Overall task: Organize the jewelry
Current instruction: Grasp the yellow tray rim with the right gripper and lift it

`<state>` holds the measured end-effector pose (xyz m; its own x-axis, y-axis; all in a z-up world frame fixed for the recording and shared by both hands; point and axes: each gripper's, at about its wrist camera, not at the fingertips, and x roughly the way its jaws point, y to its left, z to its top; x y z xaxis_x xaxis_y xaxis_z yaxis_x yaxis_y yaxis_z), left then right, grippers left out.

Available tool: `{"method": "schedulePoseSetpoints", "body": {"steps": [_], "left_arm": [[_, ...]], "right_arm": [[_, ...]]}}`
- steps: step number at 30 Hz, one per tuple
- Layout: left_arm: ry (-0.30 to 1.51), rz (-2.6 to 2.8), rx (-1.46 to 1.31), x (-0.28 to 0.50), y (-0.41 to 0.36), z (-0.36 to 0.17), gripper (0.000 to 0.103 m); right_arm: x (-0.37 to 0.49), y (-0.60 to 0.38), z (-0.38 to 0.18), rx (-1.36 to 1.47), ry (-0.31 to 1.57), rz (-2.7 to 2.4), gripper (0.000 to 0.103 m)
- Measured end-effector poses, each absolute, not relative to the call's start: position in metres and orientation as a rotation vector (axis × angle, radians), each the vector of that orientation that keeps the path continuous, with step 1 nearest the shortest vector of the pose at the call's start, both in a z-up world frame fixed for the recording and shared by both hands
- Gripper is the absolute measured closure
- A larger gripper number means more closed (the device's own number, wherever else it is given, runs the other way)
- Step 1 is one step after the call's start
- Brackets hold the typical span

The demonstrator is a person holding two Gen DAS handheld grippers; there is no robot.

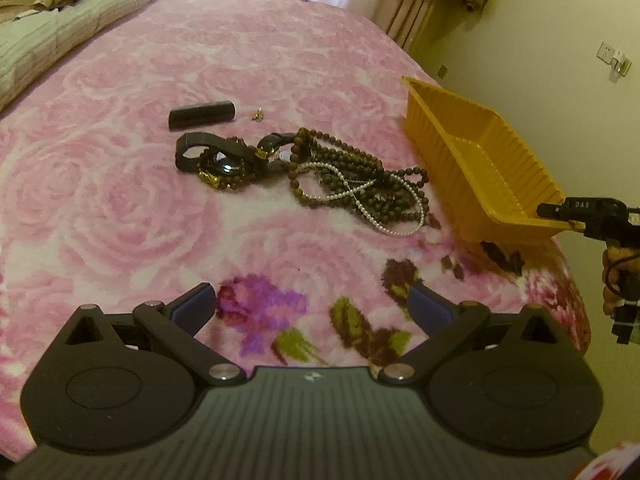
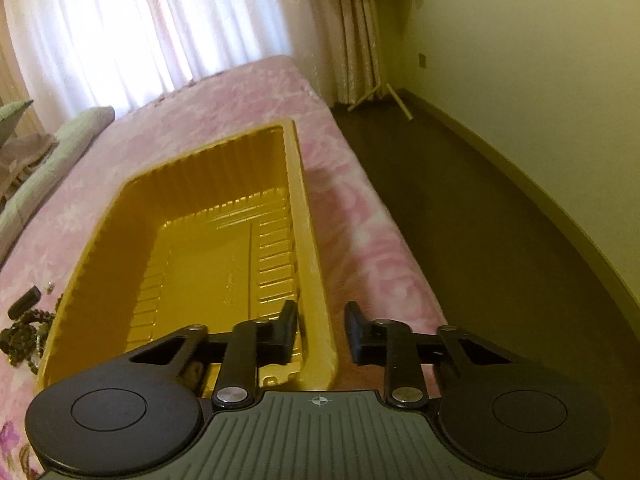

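Observation:
A tangle of jewelry lies on the pink rose blanket: dark bead necklaces (image 1: 360, 176), a thin pearl strand (image 1: 360, 192), a black watch (image 1: 216, 156), a black tube (image 1: 202, 115) and a small gold earring (image 1: 257, 113). An empty yellow plastic tray (image 1: 480, 160) stands tilted at the right. My left gripper (image 1: 312, 306) is open and empty, near the jewelry. My right gripper (image 2: 320, 332) straddles the tray's near right wall (image 2: 316, 320), one finger inside and one outside, with a gap between them. The beads also show at the left edge of the right wrist view (image 2: 24, 332).
A green folded quilt (image 1: 52, 36) lies at the bed's far left. The bed's right edge (image 2: 380, 240) drops to a dark floor (image 2: 480, 260). Curtains (image 2: 140, 28) and a wall stand beyond the bed.

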<state>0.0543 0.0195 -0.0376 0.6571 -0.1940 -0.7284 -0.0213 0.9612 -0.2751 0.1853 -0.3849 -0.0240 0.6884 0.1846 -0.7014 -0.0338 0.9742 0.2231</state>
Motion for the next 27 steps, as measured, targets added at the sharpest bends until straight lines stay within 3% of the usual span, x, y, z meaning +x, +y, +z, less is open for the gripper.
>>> {"method": "schedulePoseSetpoints", "body": {"steps": [7, 18, 27], "left_arm": [[0.859, -0.1, -0.276, 0.059, 0.021, -0.044, 0.002], [0.817, -0.092, -0.274, 0.05, 0.031, -0.038, 0.002], [0.745, -0.096, -0.149, 0.069, 0.051, -0.03, 0.009]], "right_arm": [[0.192, -0.378, -0.024, 0.196, 0.842, 0.13, 0.094], [0.184, -0.363, 0.008, 0.102, 0.871, 0.129, 0.099], [0.176, -0.323, 0.03, -0.276, 0.858, 0.138, 0.099]]}}
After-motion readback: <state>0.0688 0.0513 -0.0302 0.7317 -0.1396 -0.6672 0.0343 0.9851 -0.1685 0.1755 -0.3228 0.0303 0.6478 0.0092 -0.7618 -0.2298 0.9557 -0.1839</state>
